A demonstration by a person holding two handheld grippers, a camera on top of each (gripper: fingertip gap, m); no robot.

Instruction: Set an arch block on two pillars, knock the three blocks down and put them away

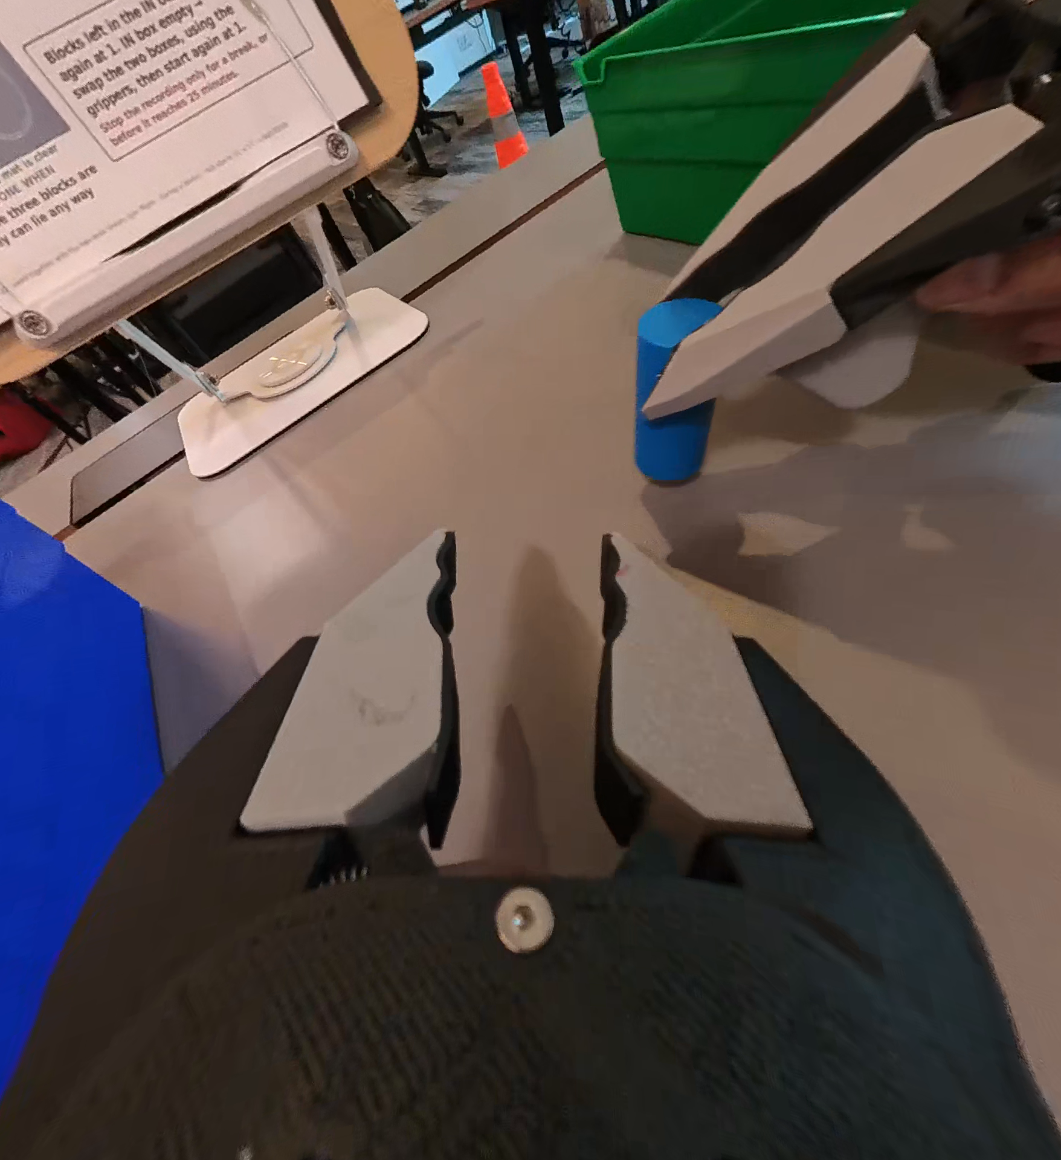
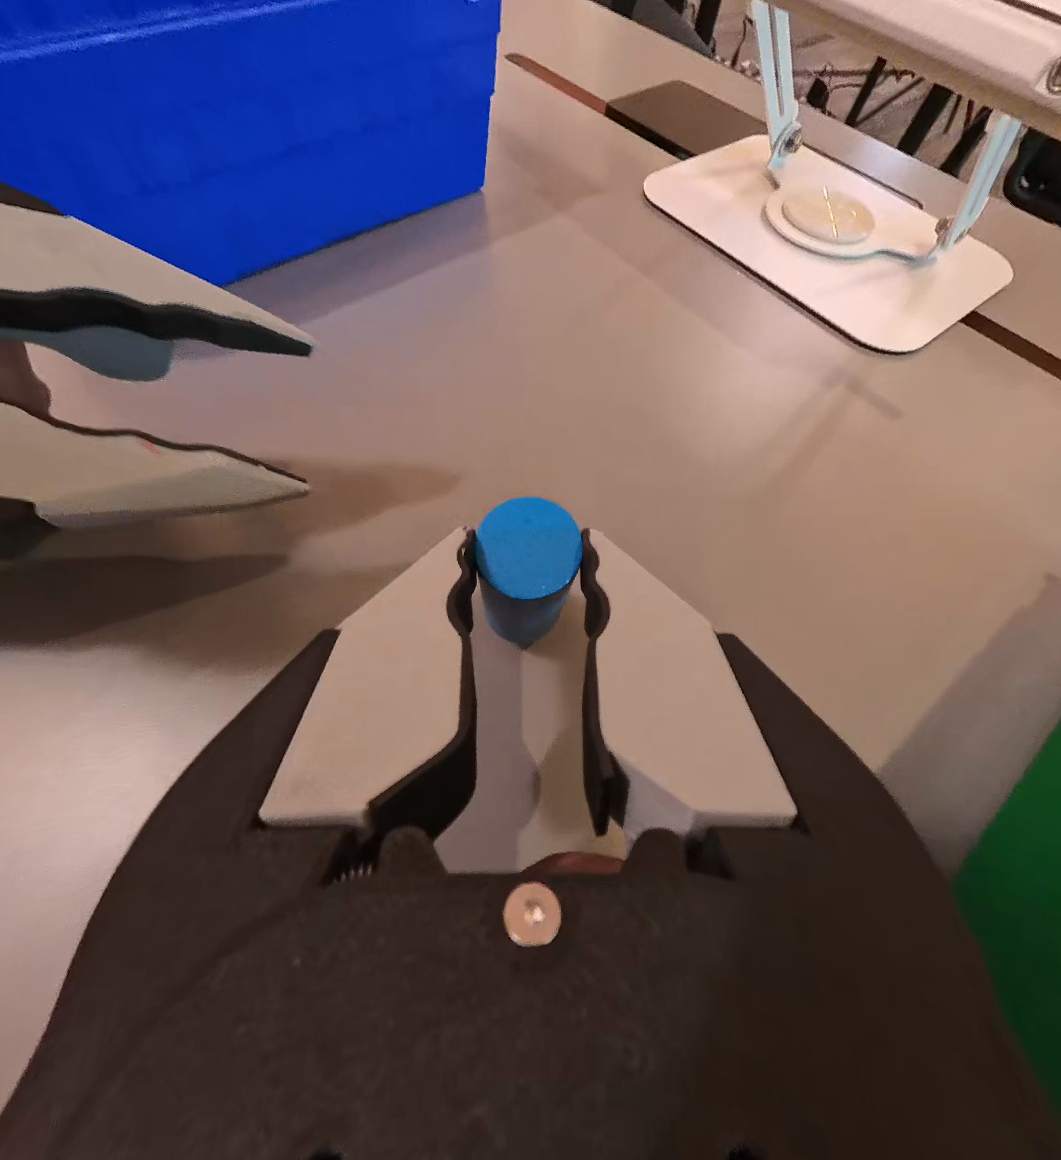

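A blue cylinder block stands upright on the grey table. My right gripper is shut on the cylinder's top part, one pad against each side. In the left wrist view the right gripper comes down at it from the upper right, held by a hand. My left gripper is open and empty, low over the table, left of and nearer than the cylinder. It shows at the left edge of the right wrist view. No arch block or second pillar is in view.
A blue bin stands at the left, also in the right wrist view. A green bin stands at the back right. A white stand holding an instruction sheet sits at the table's far edge. An orange cone stands on the floor beyond.
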